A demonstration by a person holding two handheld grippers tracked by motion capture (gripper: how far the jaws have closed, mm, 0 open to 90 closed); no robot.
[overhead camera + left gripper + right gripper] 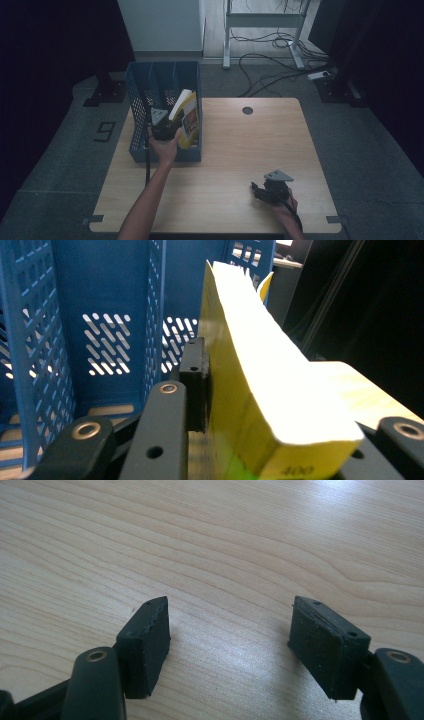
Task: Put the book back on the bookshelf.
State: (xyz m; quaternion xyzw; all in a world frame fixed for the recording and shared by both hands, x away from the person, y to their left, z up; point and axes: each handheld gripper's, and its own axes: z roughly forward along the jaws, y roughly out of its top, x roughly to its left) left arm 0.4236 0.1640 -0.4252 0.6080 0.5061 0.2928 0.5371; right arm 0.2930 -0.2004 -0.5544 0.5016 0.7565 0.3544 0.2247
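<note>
Yellow book (250, 390) stands in the blue file rack's (150, 85) rightmost slot, my left claw (162, 127) clamped on it. I judge placement nearly done; release remains. Right claw (230, 645) rests open, empty, near the rack on the counter (240, 150).

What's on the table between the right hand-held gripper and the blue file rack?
Nothing: in the high view, bare wooden table separates the right hand-held gripper from the blue file rack.

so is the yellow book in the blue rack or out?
In: the yellow book stands tilted inside the blue file rack, left gripper clamped on it.
</note>
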